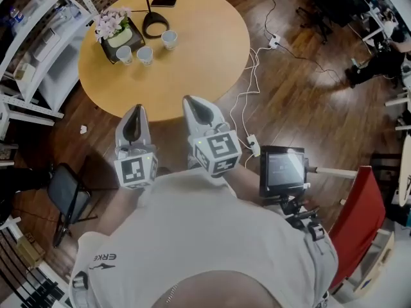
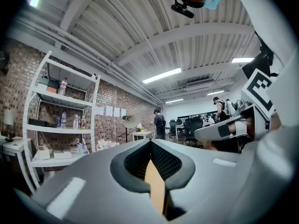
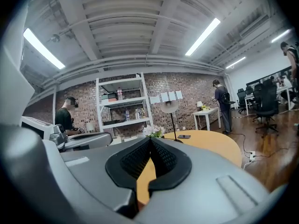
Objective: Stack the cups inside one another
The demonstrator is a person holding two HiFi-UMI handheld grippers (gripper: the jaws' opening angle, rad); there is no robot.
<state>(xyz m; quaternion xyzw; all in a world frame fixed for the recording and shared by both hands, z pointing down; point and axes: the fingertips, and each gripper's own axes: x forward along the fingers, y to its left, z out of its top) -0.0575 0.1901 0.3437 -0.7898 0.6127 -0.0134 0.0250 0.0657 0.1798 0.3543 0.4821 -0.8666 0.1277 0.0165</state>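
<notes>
Three small pale cups (image 1: 125,54) (image 1: 146,55) (image 1: 169,39) stand apart, upright, on the far left part of a round wooden table (image 1: 205,37). My left gripper (image 1: 135,109) and right gripper (image 1: 191,100) are side by side at the table's near edge, well short of the cups. Both are shut and hold nothing. In the left gripper view the jaws (image 2: 150,142) meet with nothing between them. The right gripper view shows its jaws (image 3: 150,140) closed the same way, with the table (image 3: 210,141) ahead. The cups cannot be made out in either gripper view.
A box of pink flowers (image 1: 117,31) stands just behind the cups, with a lamp base (image 1: 156,24) and a phone (image 1: 164,2) nearby. White shelves (image 1: 38,37) stand at the left. Cables and a power strip (image 1: 253,145) lie on the floor at the right, by a small screen (image 1: 281,169).
</notes>
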